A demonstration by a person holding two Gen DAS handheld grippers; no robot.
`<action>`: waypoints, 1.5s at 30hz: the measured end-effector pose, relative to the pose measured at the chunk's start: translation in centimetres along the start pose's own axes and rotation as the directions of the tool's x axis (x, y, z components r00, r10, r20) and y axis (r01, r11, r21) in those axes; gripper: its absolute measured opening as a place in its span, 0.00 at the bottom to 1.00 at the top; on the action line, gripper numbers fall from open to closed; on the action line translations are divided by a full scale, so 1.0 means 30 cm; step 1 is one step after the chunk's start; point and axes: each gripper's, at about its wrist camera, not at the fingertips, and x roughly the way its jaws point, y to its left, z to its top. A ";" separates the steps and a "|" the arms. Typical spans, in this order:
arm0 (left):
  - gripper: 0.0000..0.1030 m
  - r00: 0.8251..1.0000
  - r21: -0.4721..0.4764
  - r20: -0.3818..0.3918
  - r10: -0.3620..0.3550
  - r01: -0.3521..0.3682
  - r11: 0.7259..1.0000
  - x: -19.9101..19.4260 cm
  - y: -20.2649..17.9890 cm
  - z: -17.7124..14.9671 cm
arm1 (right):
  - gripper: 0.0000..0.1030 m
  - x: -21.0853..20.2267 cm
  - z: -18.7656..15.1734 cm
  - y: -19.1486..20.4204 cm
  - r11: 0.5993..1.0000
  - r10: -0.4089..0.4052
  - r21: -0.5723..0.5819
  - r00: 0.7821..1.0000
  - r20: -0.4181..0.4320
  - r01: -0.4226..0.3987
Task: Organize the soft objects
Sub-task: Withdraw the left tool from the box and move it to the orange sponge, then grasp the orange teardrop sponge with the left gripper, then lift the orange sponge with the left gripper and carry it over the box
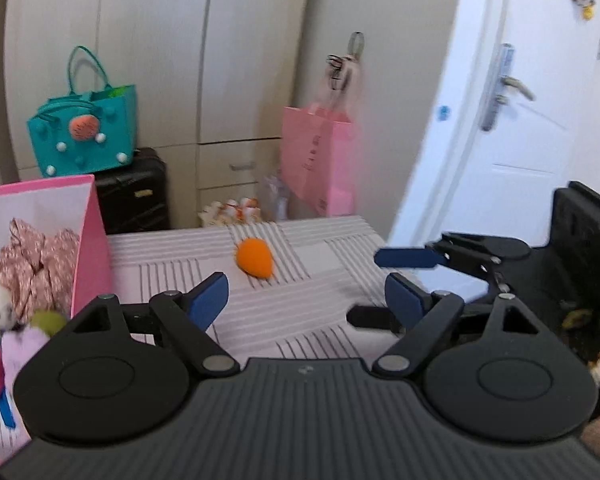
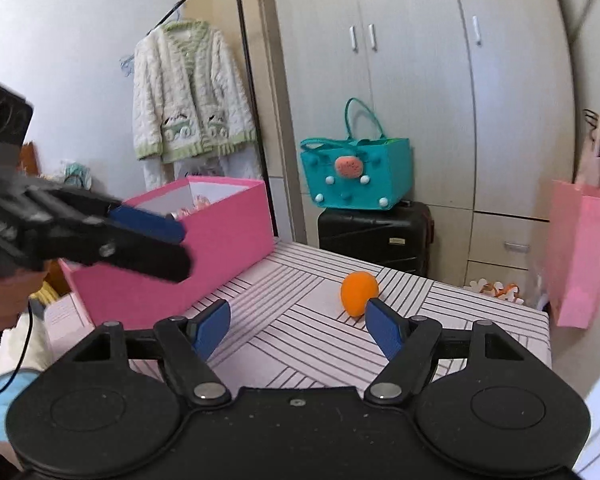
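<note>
Lying ahead of both gaping claws [image 1: 306, 294] [image 2: 298, 326], orange plush [image 1: 255, 257].

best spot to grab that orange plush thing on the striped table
Grip the orange plush across its fat rounded middle, not the narrower end, which would likely slip out. It lies on its side, alone on the striped table, so both flanks are free. Come from above and in front; the open left gripper already faces it.

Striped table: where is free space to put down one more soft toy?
The striped table is bare between the pink box and the orange plush, and near both grippers. Inside the box it is crowded with soft things.
</note>
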 end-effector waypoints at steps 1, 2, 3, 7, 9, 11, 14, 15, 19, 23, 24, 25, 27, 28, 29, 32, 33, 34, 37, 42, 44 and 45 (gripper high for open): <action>0.81 1.000 -0.007 0.000 0.006 -0.006 1.000 0.022 0.005 0.008 | 0.76 0.025 0.001 -0.009 1.000 0.000 -0.008 1.000 -0.007 0.000; 0.81 1.000 -0.020 -0.002 0.007 -0.007 1.000 0.051 0.011 0.016 | 0.76 0.051 0.003 -0.019 1.000 0.002 -0.014 1.000 -0.018 -0.003; 0.81 1.000 -0.034 -0.010 0.007 -0.007 0.999 0.081 0.017 0.024 | 0.76 0.079 0.006 -0.029 1.000 0.003 -0.015 0.999 -0.033 -0.004; 0.72 0.996 -0.109 -0.090 0.024 -0.034 0.993 0.231 0.053 0.038 | 0.76 0.183 0.030 -0.075 1.000 0.021 -0.002 0.995 -0.097 -0.022; 0.69 0.992 -0.147 -0.120 0.042 -0.059 0.987 0.306 0.076 0.034 | 0.75 0.227 0.037 -0.104 1.000 0.024 -0.007 0.994 -0.110 -0.025; 0.64 0.989 -0.185 -0.132 0.063 -0.087 0.979 0.362 0.099 0.027 | 0.75 0.265 0.042 -0.136 1.000 0.012 -0.011 0.992 -0.124 -0.013; 0.60 0.987 -0.230 -0.131 0.088 -0.117 0.966 0.424 0.128 0.029 | 0.75 0.323 0.051 -0.169 1.000 0.016 -0.017 0.987 -0.162 -0.019; 0.58 0.987 -0.243 -0.129 0.098 -0.127 0.962 0.437 0.134 0.032 | 0.74 0.335 0.052 -0.171 0.999 0.015 -0.031 0.985 -0.171 -0.021; 0.55 0.984 -0.266 -0.120 0.132 -0.159 0.951 0.492 0.144 0.048 | 0.74 0.395 0.055 -0.168 0.997 -0.011 -0.080 0.977 -0.212 -0.007; 0.55 0.984 -0.295 -0.117 0.133 -0.162 0.941 0.525 0.156 0.056 | 0.66 0.451 0.061 -0.181 0.998 -0.024 -0.057 0.968 -0.249 0.010; 0.55 0.984 -0.298 -0.119 0.133 -0.163 0.941 0.532 0.154 0.056 | 0.59 0.460 0.060 -0.190 0.999 -0.020 -0.037 0.967 -0.256 0.011; 0.54 0.984 -0.298 -0.122 0.131 -0.162 0.941 0.539 0.153 0.055 | 0.52 0.467 0.059 -0.201 1.000 -0.004 -0.006 0.965 -0.261 0.002; 0.47 0.983 -0.299 -0.141 0.119 -0.157 0.941 0.555 0.152 0.048 | 0.43 0.476 0.055 -0.228 0.997 0.048 0.068 0.965 -0.259 -0.031; 0.39 0.981 -0.297 -0.155 0.113 -0.155 0.942 0.562 0.150 0.044 | 0.40 0.472 0.052 -0.232 0.996 0.054 0.081 0.966 -0.252 -0.034; 0.35 0.979 -0.298 -0.171 0.115 -0.162 0.941 0.564 0.148 0.039 | 0.40 0.467 0.050 -0.229 0.996 0.056 0.081 0.966 -0.252 -0.037; 0.32 0.979 -0.291 -0.164 0.125 -0.169 0.942 0.548 0.136 0.034 | 0.39 0.442 0.039 -0.196 0.999 0.023 0.031 0.971 -0.238 -0.016; 0.31 0.979 -0.291 -0.162 0.121 -0.164 0.942 0.543 0.132 0.032 | 0.39 0.433 0.039 -0.190 0.999 0.019 0.030 0.972 -0.233 -0.013; 0.31 0.980 -0.289 -0.161 0.115 -0.158 0.944 0.534 0.127 0.030 | 0.39 0.423 0.040 -0.189 0.999 0.019 0.036 0.974 -0.228 -0.011; 0.30 0.981 -0.274 -0.162 0.106 -0.148 0.950 0.505 0.109 0.027 | 0.39 0.396 0.039 -0.186 0.998 0.030 0.059 0.974 -0.224 -0.017; 0.29 0.982 -0.229 -0.166 0.090 -0.127 0.965 0.446 0.064 0.018 | 0.40 0.341 0.040 -0.171 0.982 0.052 0.191 0.967 -0.250 -0.004; 0.29 0.982 -0.227 -0.173 0.076 -0.115 0.967 0.416 0.053 0.011 | 0.40 0.315 0.034 -0.146 0.983 0.049 0.185 0.968 -0.245 -0.003; 0.29 0.981 -0.222 -0.179 0.072 -0.111 0.969 0.401 0.046 0.007 | 0.40 0.304 0.028 -0.136 0.983 0.052 0.185 0.968 -0.244 -0.006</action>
